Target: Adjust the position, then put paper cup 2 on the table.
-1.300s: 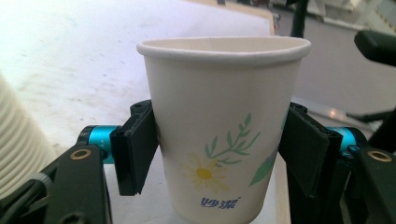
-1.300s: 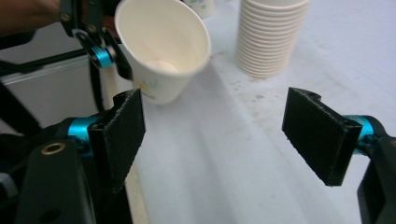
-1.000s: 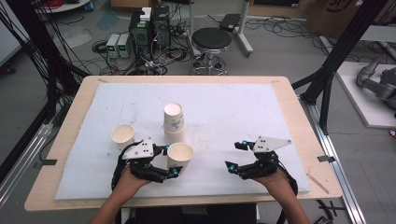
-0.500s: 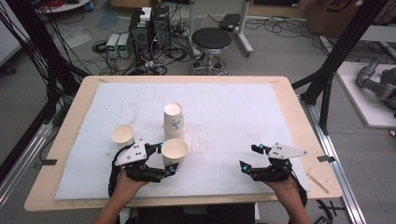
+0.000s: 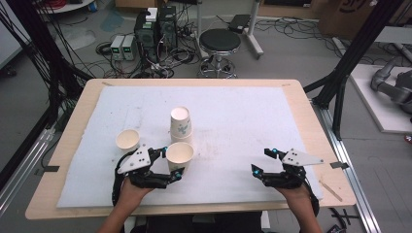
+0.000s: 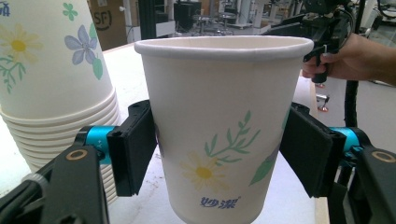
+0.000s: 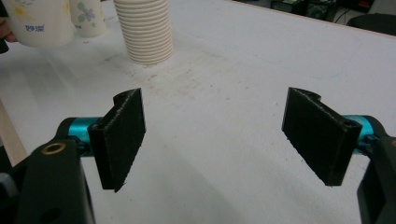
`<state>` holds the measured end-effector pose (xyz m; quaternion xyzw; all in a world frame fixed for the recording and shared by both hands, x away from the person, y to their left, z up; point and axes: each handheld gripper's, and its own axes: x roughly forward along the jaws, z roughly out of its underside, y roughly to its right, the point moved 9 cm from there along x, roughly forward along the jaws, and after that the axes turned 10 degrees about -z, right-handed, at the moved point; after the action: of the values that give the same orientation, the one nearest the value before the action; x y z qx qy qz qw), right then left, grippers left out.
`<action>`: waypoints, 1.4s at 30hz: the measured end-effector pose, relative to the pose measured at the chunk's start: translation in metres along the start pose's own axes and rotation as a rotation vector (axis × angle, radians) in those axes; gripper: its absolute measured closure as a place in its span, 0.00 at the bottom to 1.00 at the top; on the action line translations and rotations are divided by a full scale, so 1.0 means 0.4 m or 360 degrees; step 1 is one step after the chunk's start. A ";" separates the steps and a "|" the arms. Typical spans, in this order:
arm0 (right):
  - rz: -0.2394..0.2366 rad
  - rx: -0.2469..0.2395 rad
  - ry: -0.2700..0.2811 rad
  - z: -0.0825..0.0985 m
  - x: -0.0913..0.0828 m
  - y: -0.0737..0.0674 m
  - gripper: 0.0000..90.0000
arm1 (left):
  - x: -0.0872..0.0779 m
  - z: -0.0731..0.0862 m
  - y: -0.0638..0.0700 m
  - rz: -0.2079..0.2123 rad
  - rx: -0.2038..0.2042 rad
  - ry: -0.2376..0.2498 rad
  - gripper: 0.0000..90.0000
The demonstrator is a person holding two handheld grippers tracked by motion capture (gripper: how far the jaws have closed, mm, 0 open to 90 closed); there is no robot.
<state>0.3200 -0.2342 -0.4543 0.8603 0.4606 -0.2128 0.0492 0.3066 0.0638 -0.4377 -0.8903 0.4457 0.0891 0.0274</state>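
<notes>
Cup [image 5: 180,154] with a flower print stands upright between the jaws of the left gripper [image 5: 170,162], at the near side of the worktop [image 5: 68,116]. In the left gripper view the cup [image 6: 224,126] is between the two black pads. The left pad seems to touch its wall, and the right pad sits at its other side; I cannot tell if a small gap is there. The jaws have just been opening a little, with the cup between them, so the hold looks loose. I cannot tell if the base of the cup rests on the white mat [image 5: 243,116].

Just beyond the cup, and almost touching it in the high view, is a stack [image 5: 180,124] of the same cups, upside down. In the left gripper view the stack [image 6: 51,74] is close to the left of the cup. Left of the cup, a little apart, a second cup [image 5: 128,140] stands upright and open on the mat.

Well apart to the right of the cup, the right gripper [image 5: 262,162] is low over the mat, held by the person's right hand [image 5: 291,187]. Its jaws are wide open with nothing between them; in the right gripper view only the bare mat [image 7: 210,116] lies between the pads, and the stack [image 7: 144,30] is farther off.

Behind the worktop, on the floor, is a black stool [image 5: 220,41].
</notes>
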 end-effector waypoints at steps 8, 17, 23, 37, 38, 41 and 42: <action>0.0004 -0.0003 0.0011 0.001 -0.007 -0.002 0.25 | 0.005 -0.004 0.006 0.0002 0.0005 0.0012 0.33; 0.0018 -0.0001 0.0015 0.002 -0.010 0.002 0.25 | 0.009 -0.002 0.006 0.0017 0.0000 0.0010 0.33; 0.0021 0.0006 0.0016 0.004 -0.014 0.003 0.26 | 0.024 0.003 0.015 0.0043 -0.0007 -0.0004 0.33; 0.0032 0.0005 0.0016 0.002 -0.025 0.002 0.25 | 0.148 -0.018 0.047 0.0098 -0.0034 -0.0018 0.33; 0.0038 -0.0002 0.0018 0.001 -0.025 0.005 0.25 | 0.163 -0.018 0.051 0.0096 -0.0035 -0.0018 0.33; 0.0042 0.0008 0.0020 0.002 -0.029 0.008 0.25 | 0.200 -0.013 0.059 0.0094 -0.0027 -0.0038 0.33; 0.0047 0.0013 0.0023 0.002 -0.031 0.011 0.25 | 0.209 -0.012 0.061 0.0094 -0.0036 -0.0042 0.33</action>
<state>0.3172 -0.2464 -0.4505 0.8688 0.4472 -0.2076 0.0456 0.3367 -0.0174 -0.4475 -0.8757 0.4704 0.1068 0.0205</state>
